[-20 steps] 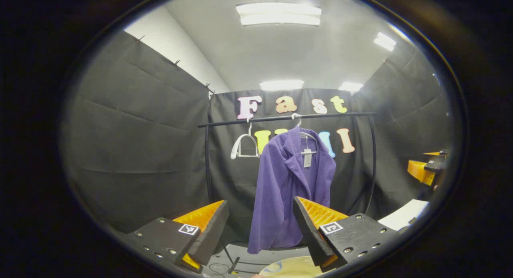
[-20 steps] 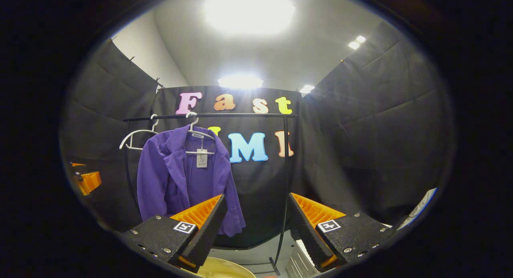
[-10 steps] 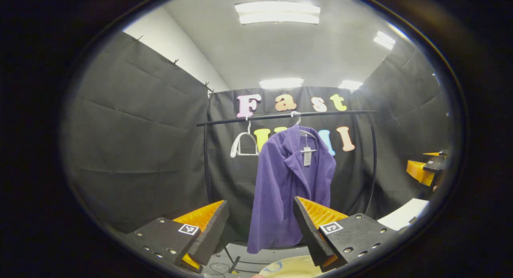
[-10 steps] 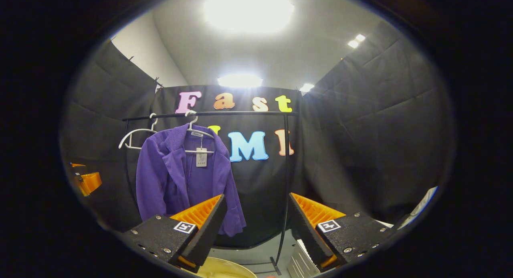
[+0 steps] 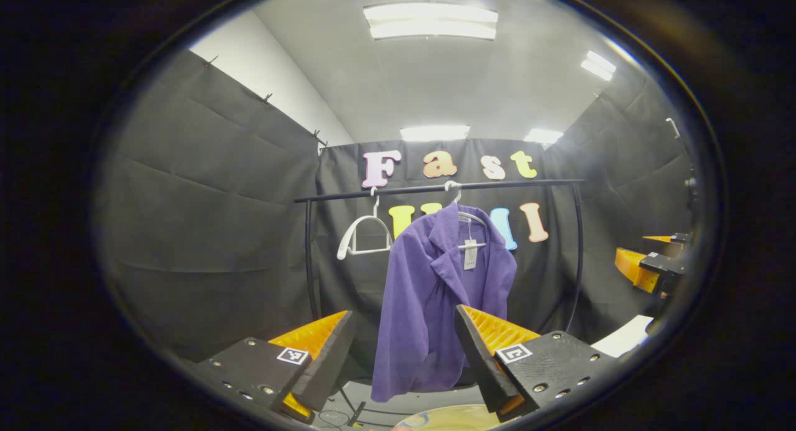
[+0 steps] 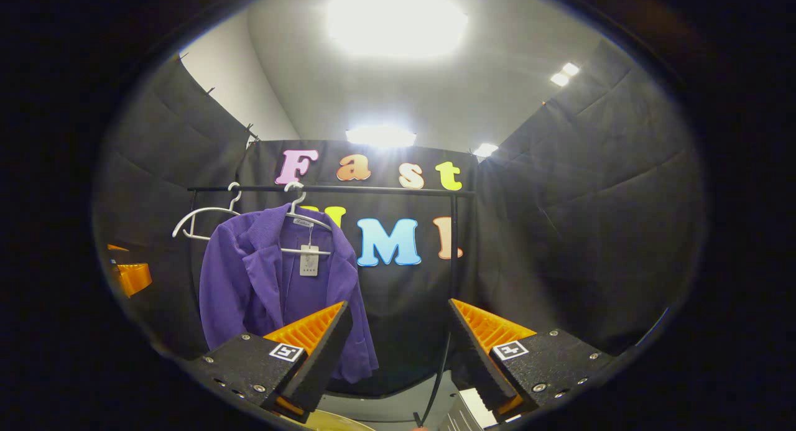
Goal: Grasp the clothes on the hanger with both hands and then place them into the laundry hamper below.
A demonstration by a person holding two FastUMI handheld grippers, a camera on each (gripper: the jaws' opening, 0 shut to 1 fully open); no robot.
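Note:
A purple jacket (image 5: 444,294) (image 6: 273,288) hangs on a white hanger (image 5: 463,214) (image 6: 305,214) from a black rail (image 5: 435,187) (image 6: 329,188), with a paper tag at its collar. My left gripper (image 5: 404,350) stands open some way in front of it, the jacket showing between its fingers. My right gripper (image 6: 398,344) is open too, aimed to the right of the jacket, which lies behind its left finger. A rounded yellowish hamper rim (image 5: 448,417) (image 6: 339,421) shows at the bottom of both views. The right gripper (image 5: 653,266) appears at the right edge of the left gripper view, the left gripper (image 6: 127,272) at the left edge of the right gripper view.
An empty white hanger (image 5: 364,235) (image 6: 205,222) hangs on the rail left of the jacket. The rack's black uprights (image 5: 309,257) (image 6: 453,257) stand at each end. A white surface (image 5: 625,338) lies at the right, and a pale ridged object (image 6: 469,409) sits low down.
Both views have tilted up slightly, so rail and jacket sit lower in the frames. In the left gripper view the jacket has drifted left. Both grippers remain open.

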